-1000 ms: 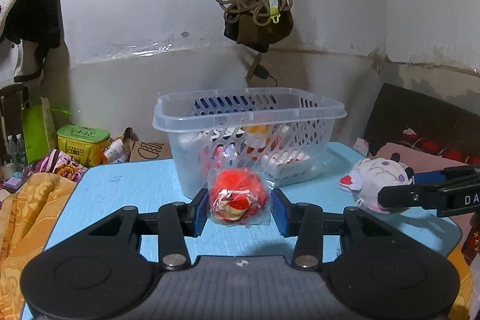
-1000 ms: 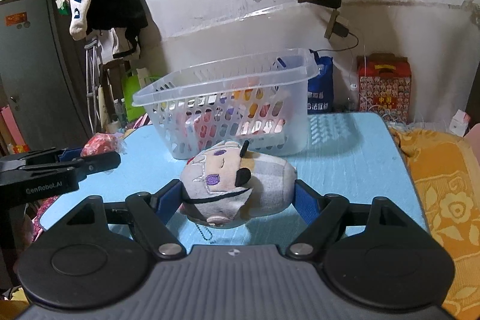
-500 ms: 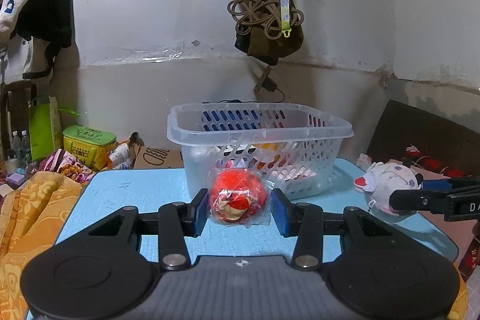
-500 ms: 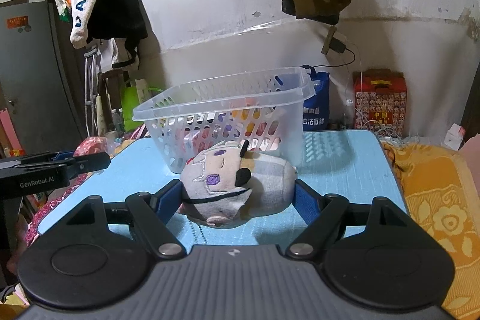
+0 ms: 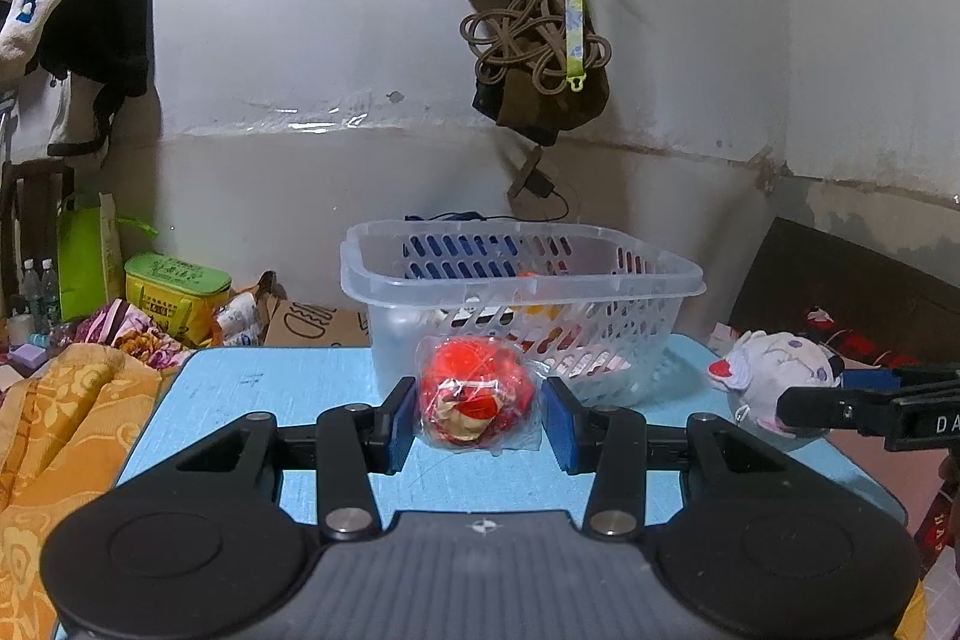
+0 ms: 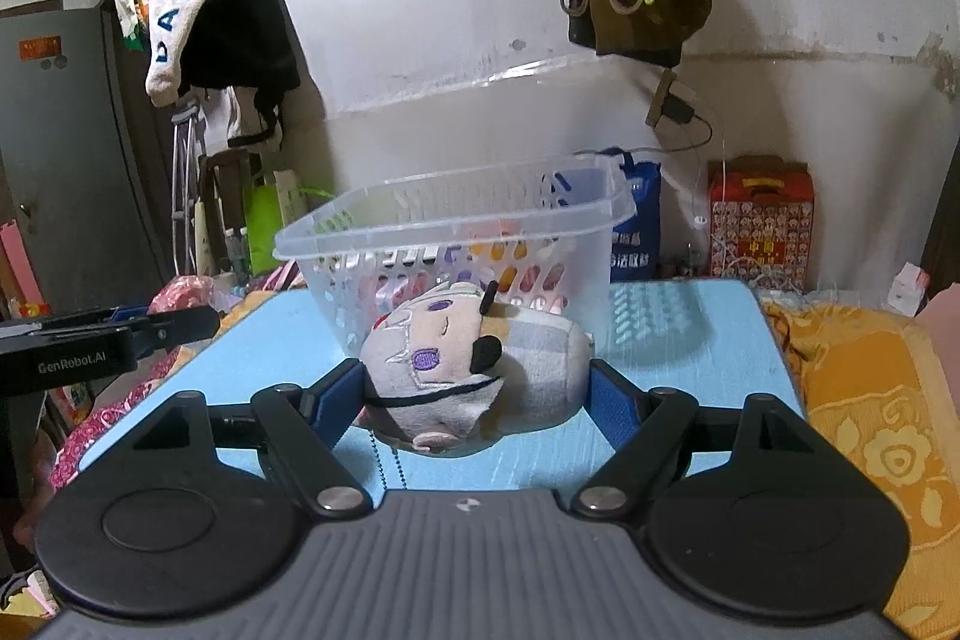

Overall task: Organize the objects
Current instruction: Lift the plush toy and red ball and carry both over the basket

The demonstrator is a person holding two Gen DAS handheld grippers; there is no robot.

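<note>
My left gripper (image 5: 479,415) is shut on a red toy in a clear plastic bag (image 5: 474,394) and holds it above the blue table (image 5: 252,388). My right gripper (image 6: 474,388) is shut on a grey plush doll (image 6: 480,364) with a bead chain hanging below it. The doll also shows at the right of the left wrist view (image 5: 774,376). A clear plastic basket (image 5: 522,274) with several items inside stands on the table behind both held things; it also shows in the right wrist view (image 6: 456,226).
An orange blanket (image 5: 54,430) lies left of the table, and again at the right of the right wrist view (image 6: 870,400). Boxes and bags (image 5: 174,292) sit behind the table. Bags and rope (image 5: 540,40) hang on the wall.
Both grippers have risen and pulled back a little with their loads; the basket now sits lower and farther off in both views. Both grips are unchanged.
</note>
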